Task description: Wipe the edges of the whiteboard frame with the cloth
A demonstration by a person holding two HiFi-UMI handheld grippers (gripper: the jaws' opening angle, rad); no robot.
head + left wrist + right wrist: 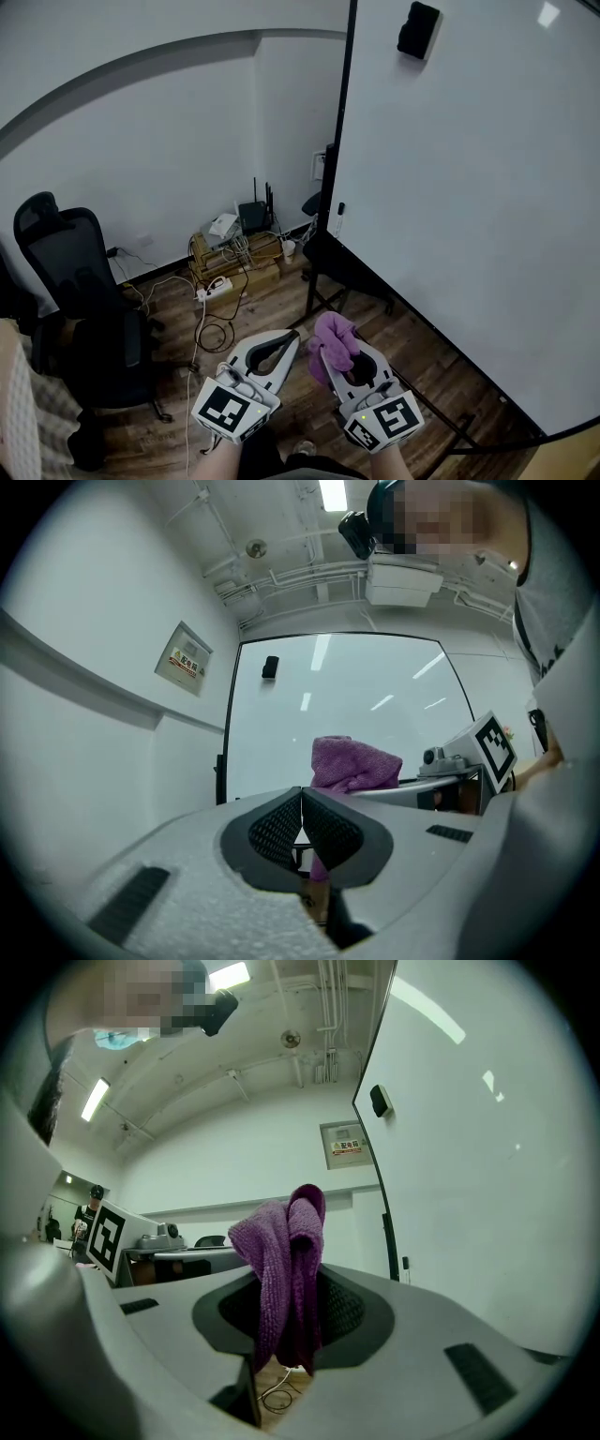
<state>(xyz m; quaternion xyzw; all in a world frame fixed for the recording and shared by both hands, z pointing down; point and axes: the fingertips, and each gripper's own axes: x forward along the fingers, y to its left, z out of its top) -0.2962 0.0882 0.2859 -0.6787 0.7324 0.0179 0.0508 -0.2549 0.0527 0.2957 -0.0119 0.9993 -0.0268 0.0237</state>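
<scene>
Now, right gripper (342,364): I am clamping the purple cloth (332,337), readying it for the whiteboard frame (343,131).
Left gripper (279,347): I am holding jaws together, empty.

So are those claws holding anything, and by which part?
The right gripper clamps the purple cloth around its bunched middle. The left gripper is shut on nothing.
</scene>
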